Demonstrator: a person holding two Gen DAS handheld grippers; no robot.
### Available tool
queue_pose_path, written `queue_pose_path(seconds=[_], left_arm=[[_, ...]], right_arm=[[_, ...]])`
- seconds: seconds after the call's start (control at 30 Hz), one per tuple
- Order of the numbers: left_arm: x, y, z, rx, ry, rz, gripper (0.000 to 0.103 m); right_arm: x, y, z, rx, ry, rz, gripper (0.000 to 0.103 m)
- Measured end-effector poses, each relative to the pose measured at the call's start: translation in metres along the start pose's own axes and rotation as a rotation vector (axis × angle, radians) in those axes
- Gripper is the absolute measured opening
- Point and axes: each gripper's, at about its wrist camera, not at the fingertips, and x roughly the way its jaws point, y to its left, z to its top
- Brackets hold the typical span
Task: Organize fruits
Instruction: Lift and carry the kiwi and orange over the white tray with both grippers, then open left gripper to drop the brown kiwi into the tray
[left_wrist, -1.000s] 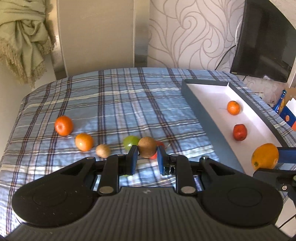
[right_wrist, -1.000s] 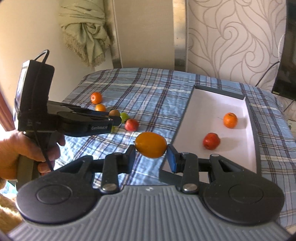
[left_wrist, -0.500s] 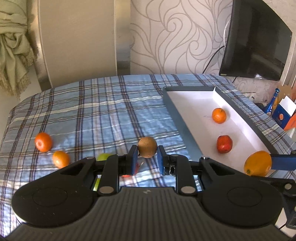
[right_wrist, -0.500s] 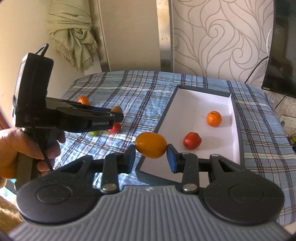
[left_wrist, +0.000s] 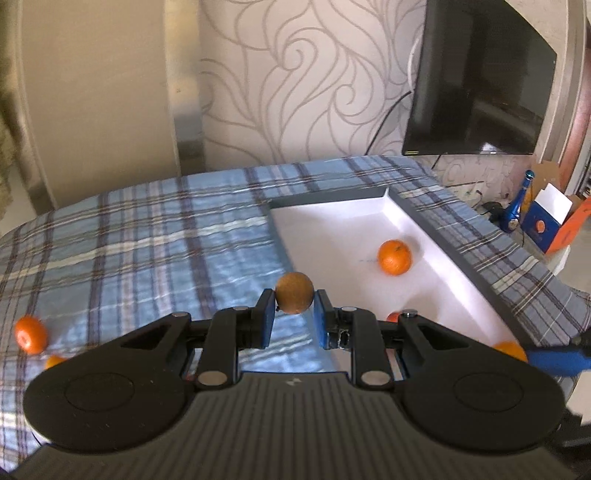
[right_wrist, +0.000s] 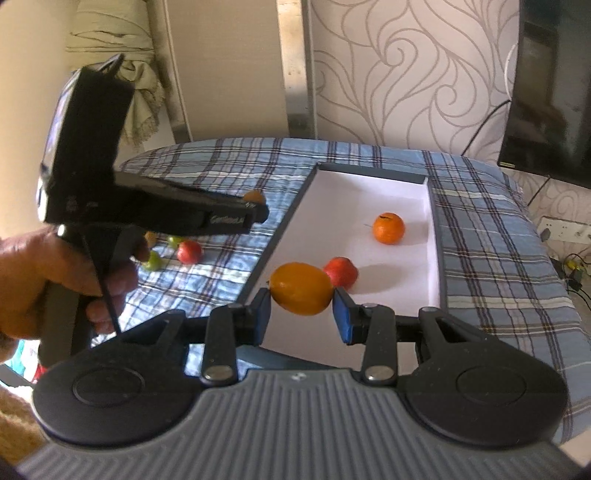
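Observation:
My left gripper is shut on a small brown kiwi, held in the air near the left wall of the white tray. Over the tray's near end, my right gripper is shut on a large orange citrus fruit. Inside the tray lie a small orange and a red fruit. On the plaid cloth at the left lie two small oranges, a red fruit and green fruits. The left gripper's body and the hand holding it fill the left of the right wrist view.
A blue plaid cloth covers the table. A dark television hangs at the back right. A blue bottle and an orange-blue box stand beyond the table's right edge. A beige cloth hangs at the back left.
Both grippers carried their fruits to the right toward the tray. The loose fruits on the cloth slid to the left edge of the left wrist view. The right gripper now hangs over the tray's near end.

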Motion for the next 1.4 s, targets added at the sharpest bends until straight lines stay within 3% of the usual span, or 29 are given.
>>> queue_pose_path(seconds=[0.4,0.93,1.4], left_arm=[[0.047,-0.040,0.020,0.038,0.008,-0.040,0.026],[0.084,-0.046,0.028,0.023,0.062,0.006,0.026],[0.089,-0.052,0.025,0.018,0.081,0.013,0.026]], right_arm=[[-0.002,-0.021,-0.001,0.009,0.009,-0.058,0.039],[-0.004,-0.029,0.000,0.008,0.010,-0.091,0.039],[-0.006,-0.031,-0.002,0.016,0.003,-0.092,0.039]])
